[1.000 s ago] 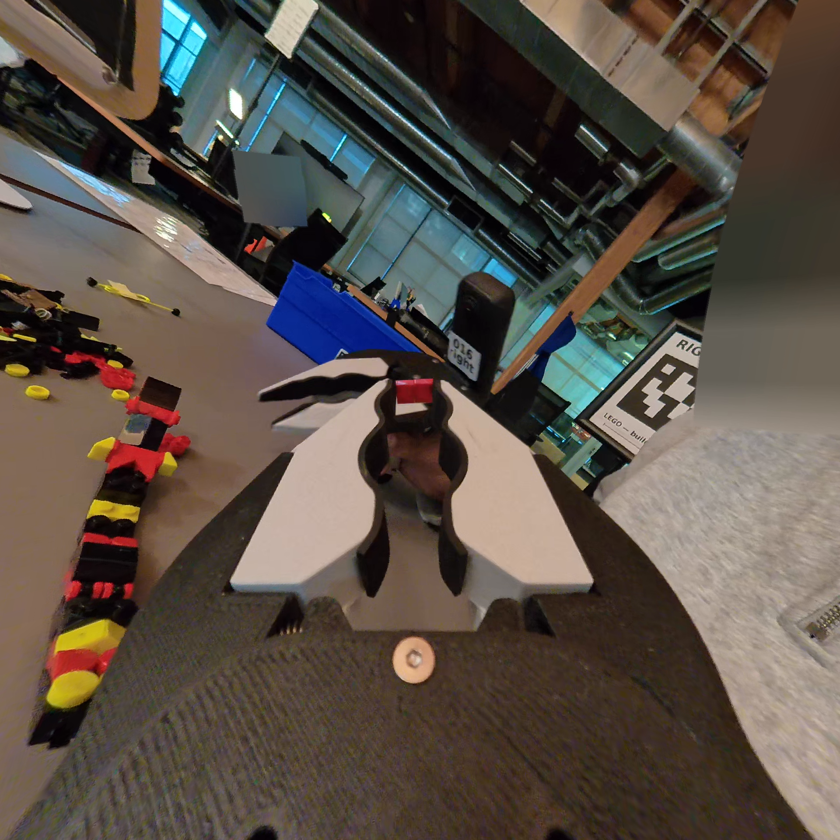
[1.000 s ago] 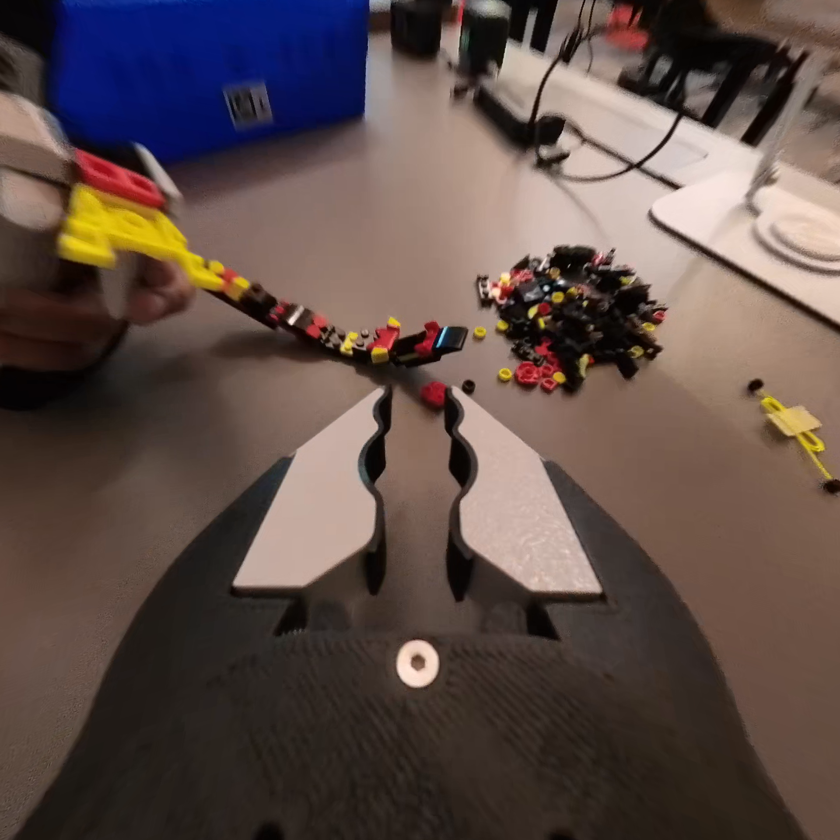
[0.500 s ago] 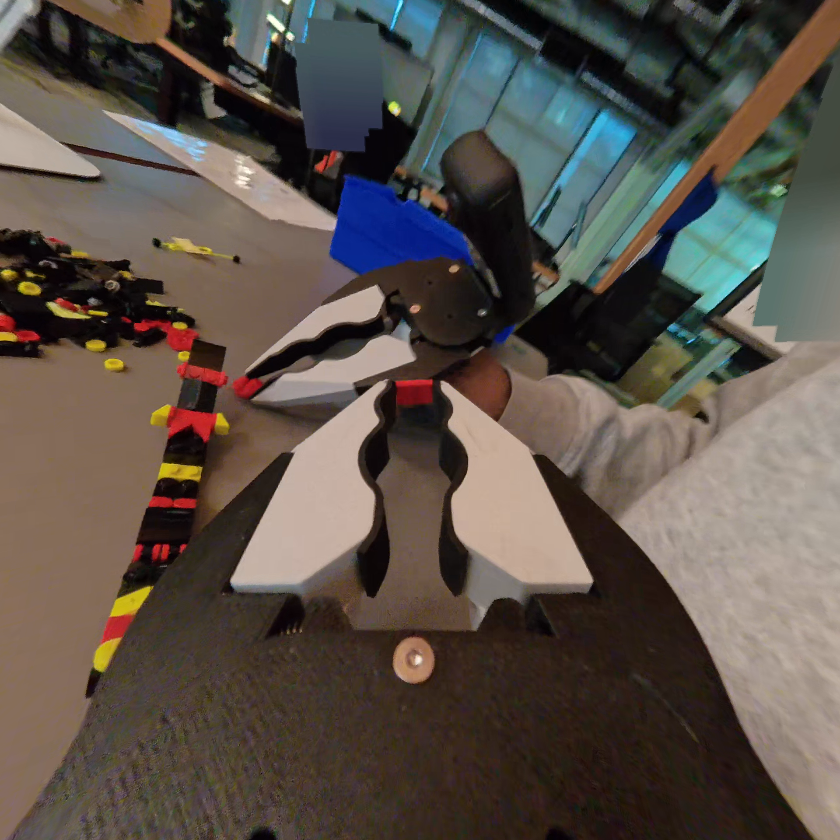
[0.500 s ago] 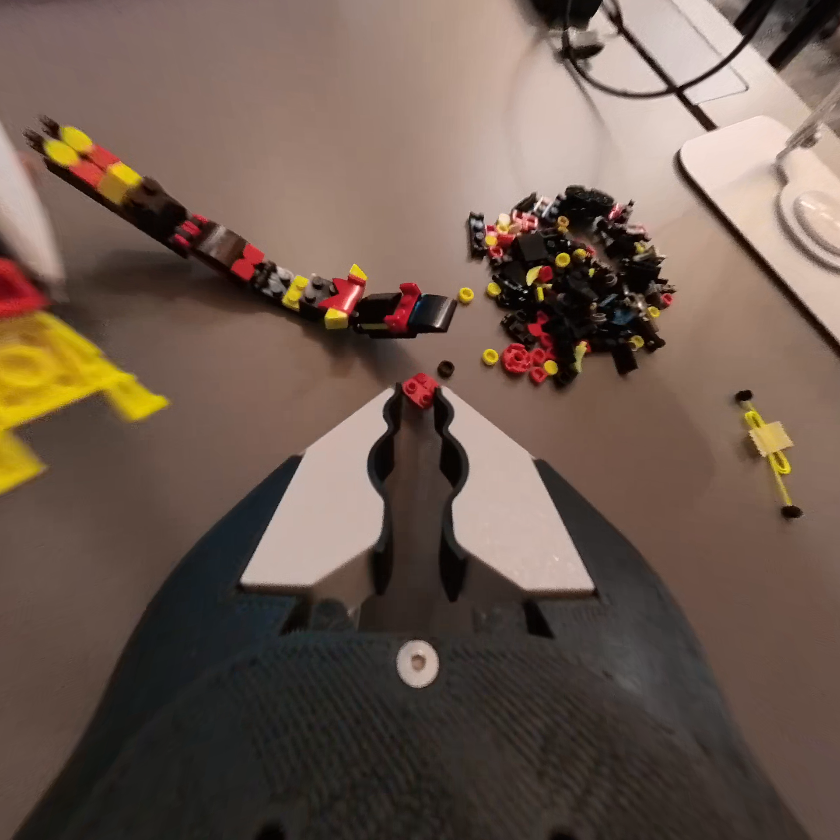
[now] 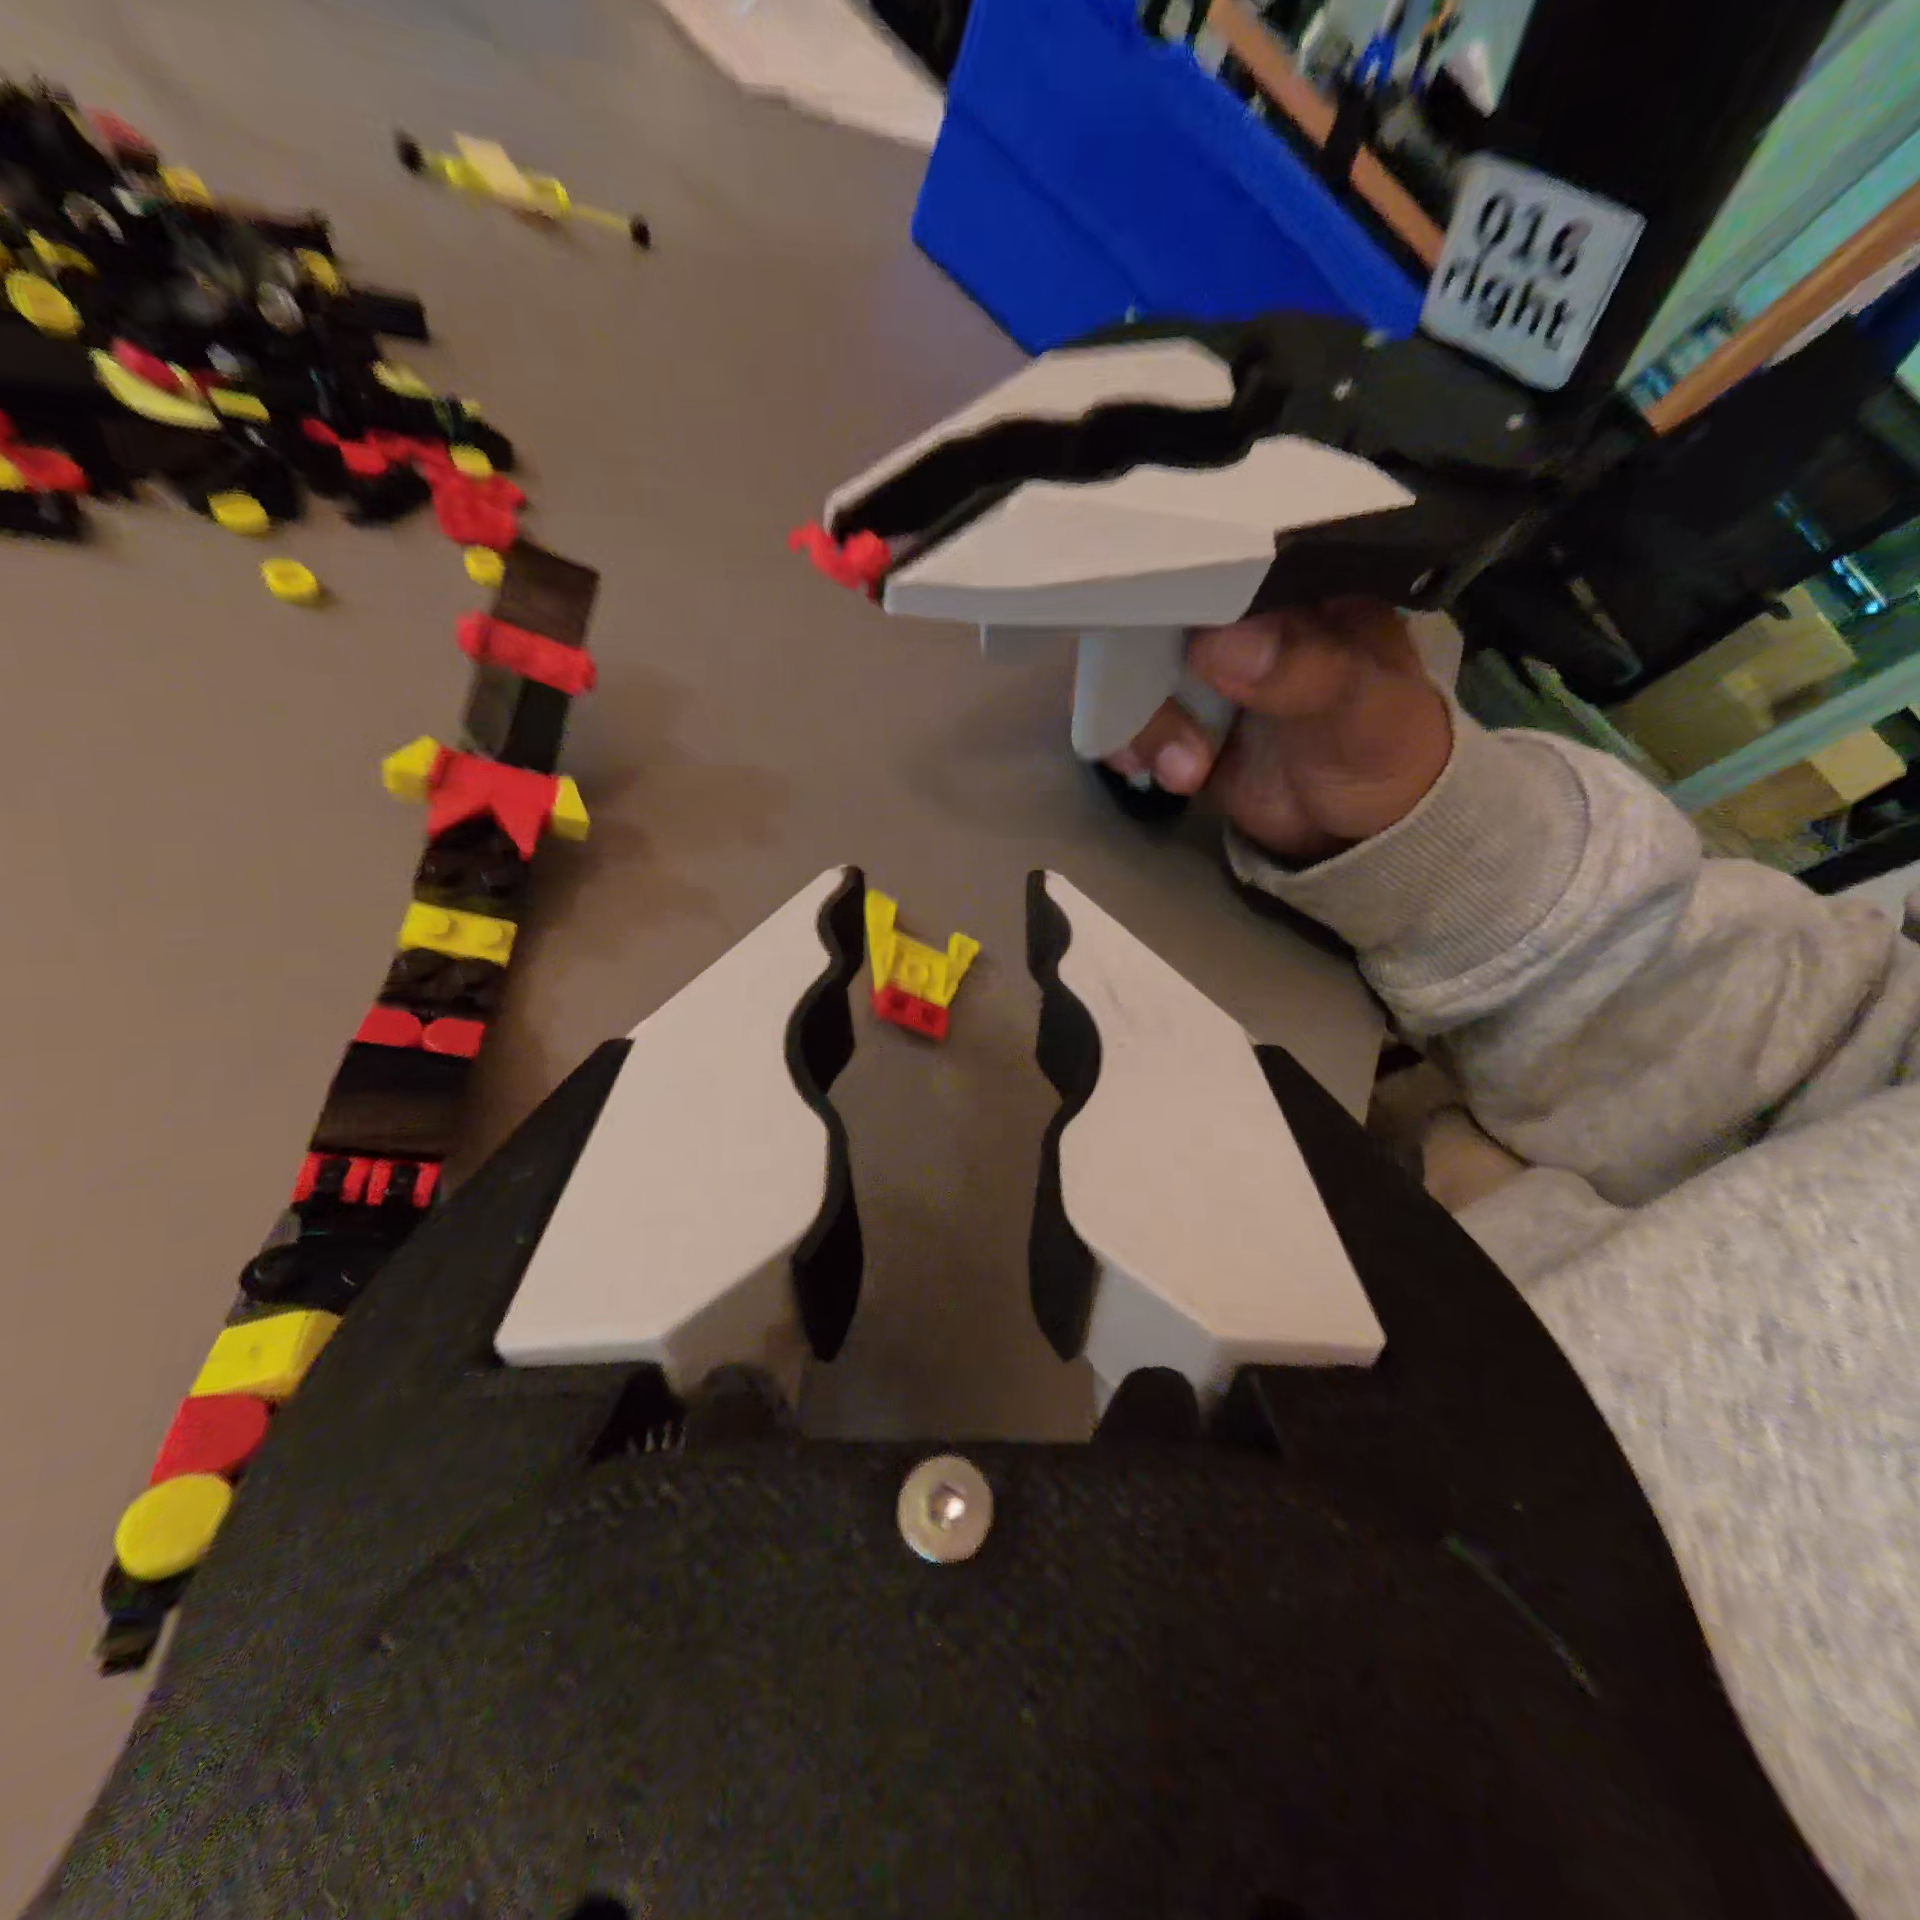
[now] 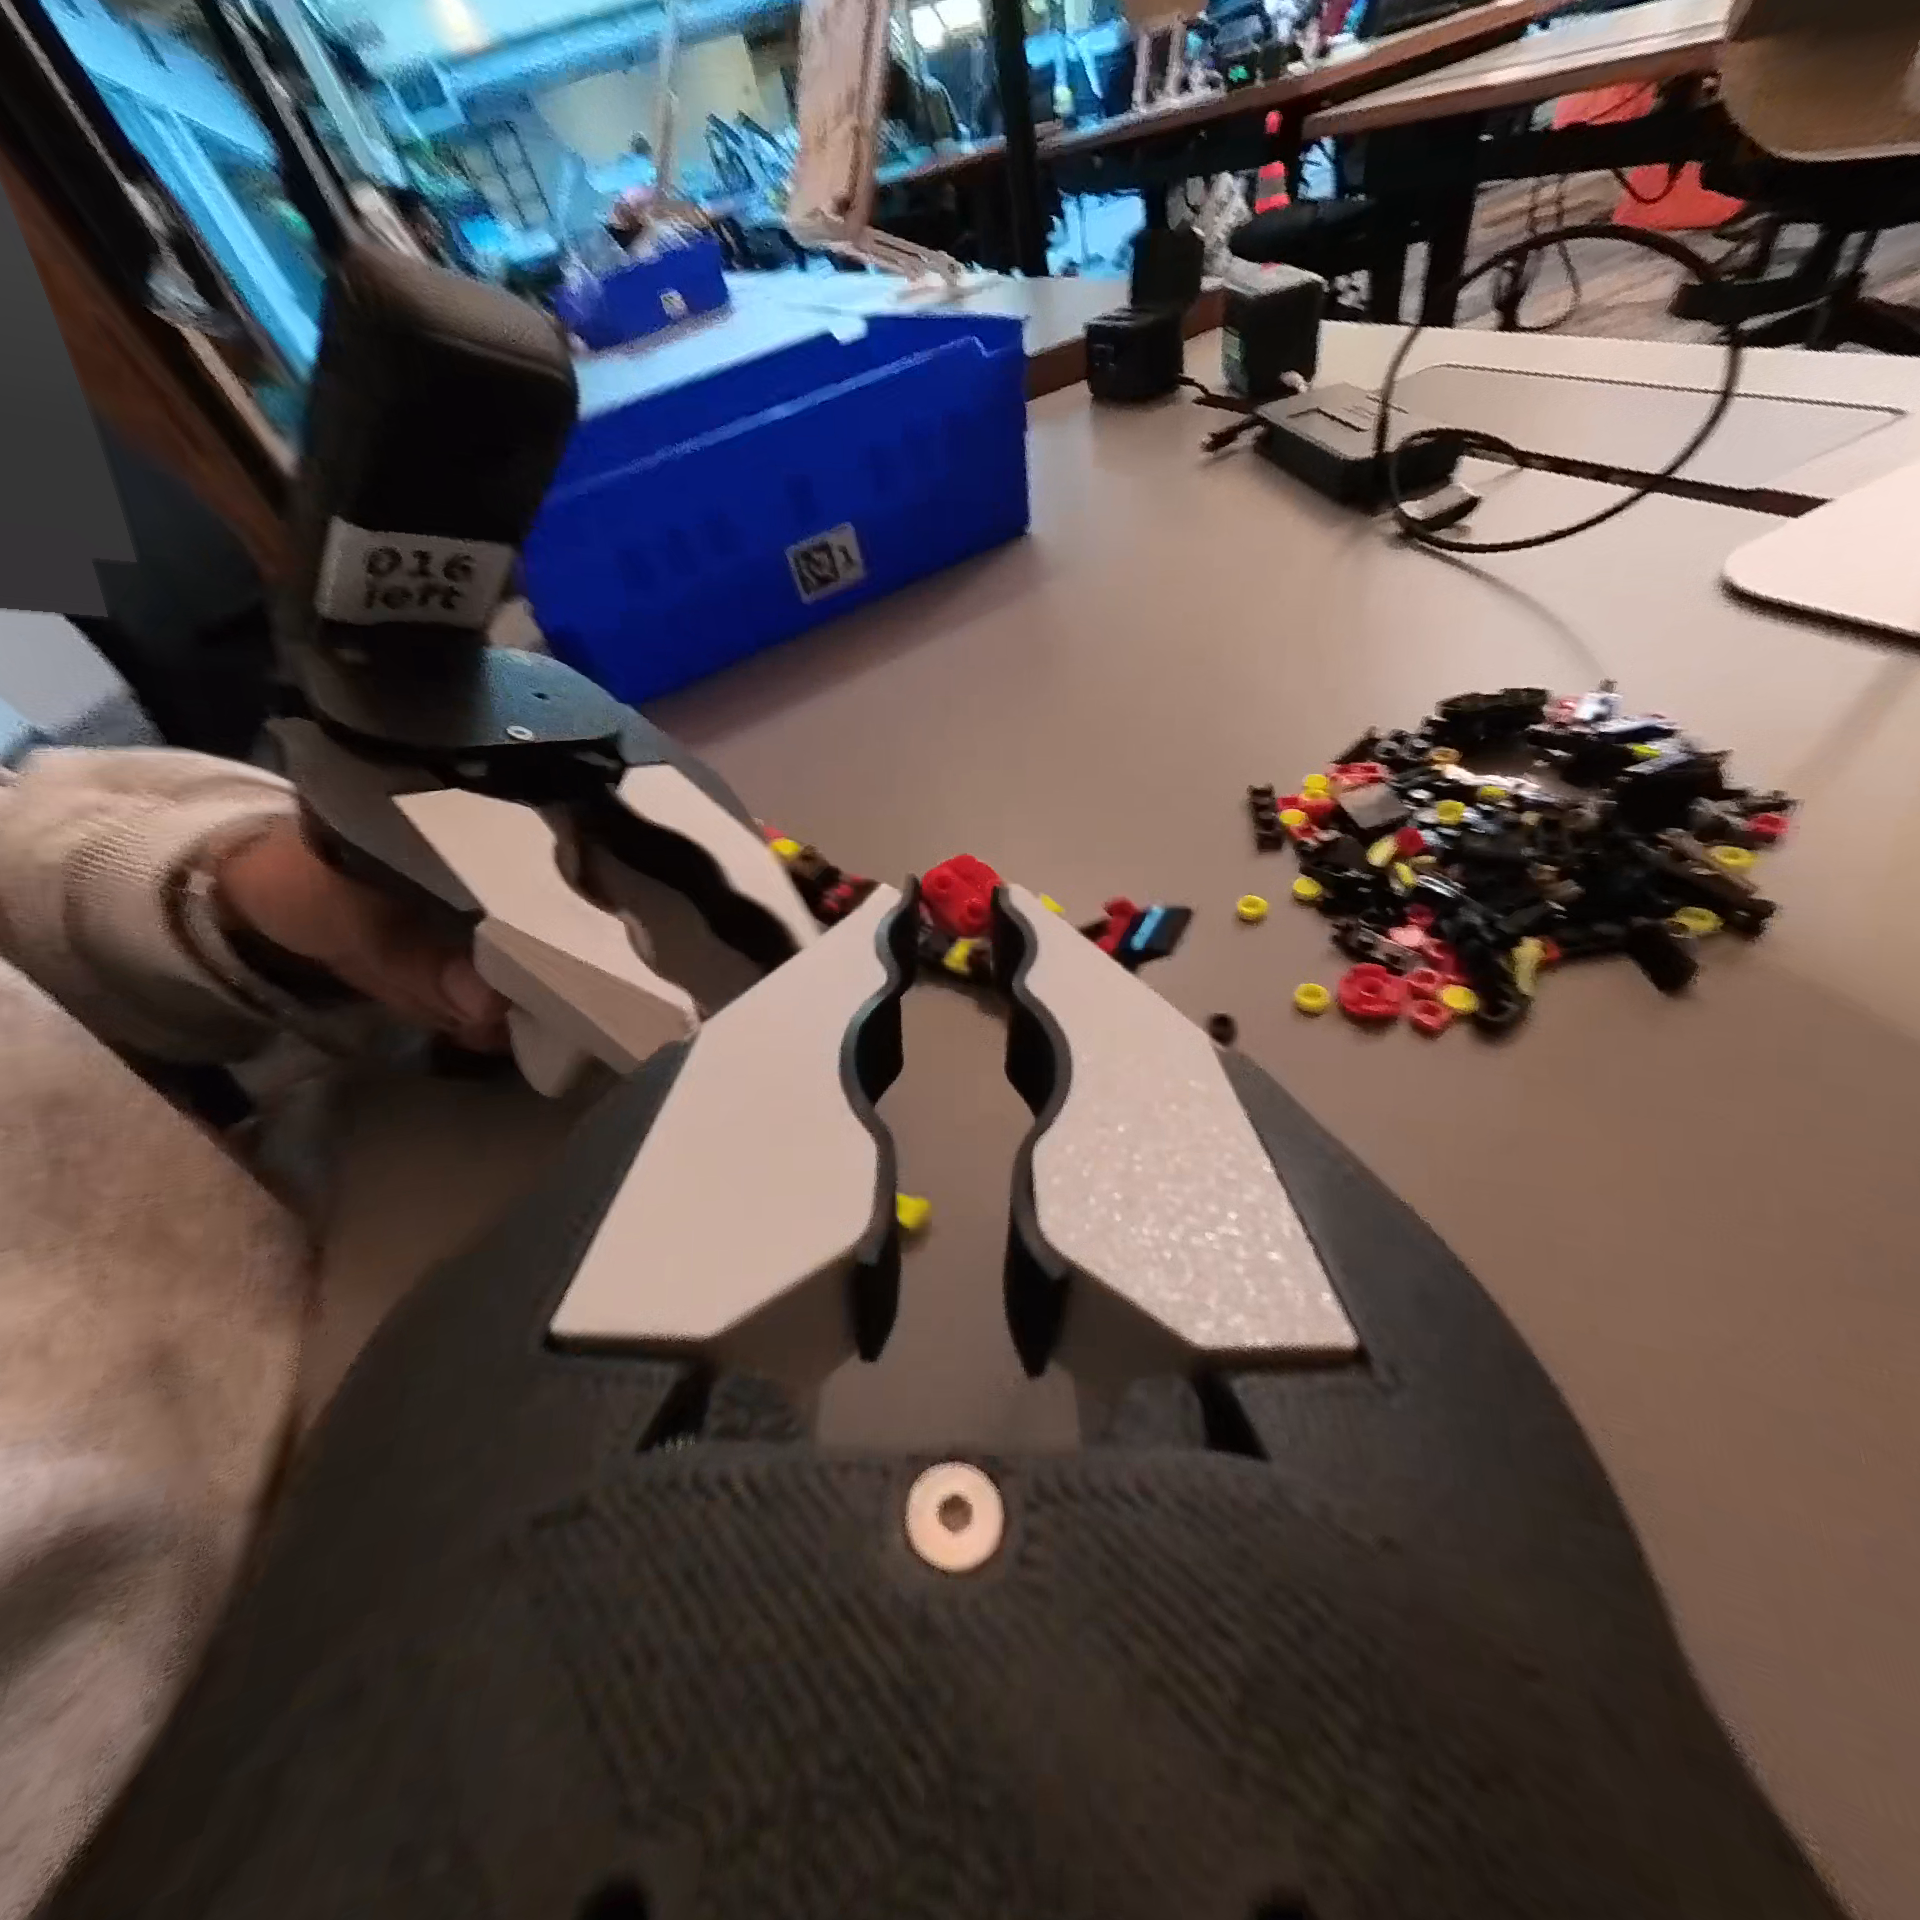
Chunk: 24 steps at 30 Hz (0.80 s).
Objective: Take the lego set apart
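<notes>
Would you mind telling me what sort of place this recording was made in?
Probably a lab or shared workshop: long worktables, a blue storage bin, and a power brick with cables on the table.

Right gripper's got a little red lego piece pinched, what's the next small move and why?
Probably carry the red piece over to the loose pile and open there. The right gripper is shut on it above the table, and the pile of separated bricks lies just ahead to its right.
</notes>
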Motion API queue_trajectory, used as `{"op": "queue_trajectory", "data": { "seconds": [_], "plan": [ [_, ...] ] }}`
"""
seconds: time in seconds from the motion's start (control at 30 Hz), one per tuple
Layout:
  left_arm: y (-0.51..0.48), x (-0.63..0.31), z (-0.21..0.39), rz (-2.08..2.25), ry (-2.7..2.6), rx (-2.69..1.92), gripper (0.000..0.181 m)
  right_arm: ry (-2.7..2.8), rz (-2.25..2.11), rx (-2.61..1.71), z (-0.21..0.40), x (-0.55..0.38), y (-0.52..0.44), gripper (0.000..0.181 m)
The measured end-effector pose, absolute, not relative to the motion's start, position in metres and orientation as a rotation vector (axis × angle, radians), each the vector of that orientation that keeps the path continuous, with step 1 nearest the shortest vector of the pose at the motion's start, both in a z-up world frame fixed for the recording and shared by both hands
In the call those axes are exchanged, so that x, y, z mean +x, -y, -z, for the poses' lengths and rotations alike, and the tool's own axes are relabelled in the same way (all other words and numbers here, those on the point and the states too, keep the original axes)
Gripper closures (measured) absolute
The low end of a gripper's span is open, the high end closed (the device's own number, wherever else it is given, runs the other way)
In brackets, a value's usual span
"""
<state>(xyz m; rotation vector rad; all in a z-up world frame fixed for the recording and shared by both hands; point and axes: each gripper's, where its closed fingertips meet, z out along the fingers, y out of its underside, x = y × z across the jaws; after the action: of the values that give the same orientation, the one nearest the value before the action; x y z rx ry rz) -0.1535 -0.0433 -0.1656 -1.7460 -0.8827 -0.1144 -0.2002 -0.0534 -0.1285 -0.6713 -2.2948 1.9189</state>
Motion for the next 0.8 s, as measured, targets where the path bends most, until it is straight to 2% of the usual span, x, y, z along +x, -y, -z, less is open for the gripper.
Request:
{"op": "queue_trajectory", "data": {
  "seconds": [0.03,0.2,0.3,0.43,0.63,0.8],
  "plan": [
    [0.046,-0.156,0.158,0.075,0.864,-1.710,0.145,2.291,-1.993,-0.684,0.124,-0.196,0.057,0.170],
    [0.069,-0.163,0.113,-0.160,0.707,-1.516,0.145,2.199,-2.707,-0.920,0.086,-0.172,0.073,0.170],
    [0.079,-0.156,0.089,-0.308,0.537,-1.414,0.146,2.207,-3.048,-0.916,0.069,-0.156,0.074,0.170],
    [0.078,-0.142,0.079,-0.454,0.365,-1.418,0.158,2.385,-3.068,-0.893,0.075,-0.141,0.080,0.171],
    [0.073,-0.131,0.077,-0.393,0.320,-1.399,0.177,2.422,-3.160,-0.898,0.073,-0.135,0.078,0.171],
    [0.067,-0.121,0.080,-0.249,0.293,-1.400,0.172,2.542,-3.127,-0.861,0.076,-0.129,0.074,0.171]
  ]
}}
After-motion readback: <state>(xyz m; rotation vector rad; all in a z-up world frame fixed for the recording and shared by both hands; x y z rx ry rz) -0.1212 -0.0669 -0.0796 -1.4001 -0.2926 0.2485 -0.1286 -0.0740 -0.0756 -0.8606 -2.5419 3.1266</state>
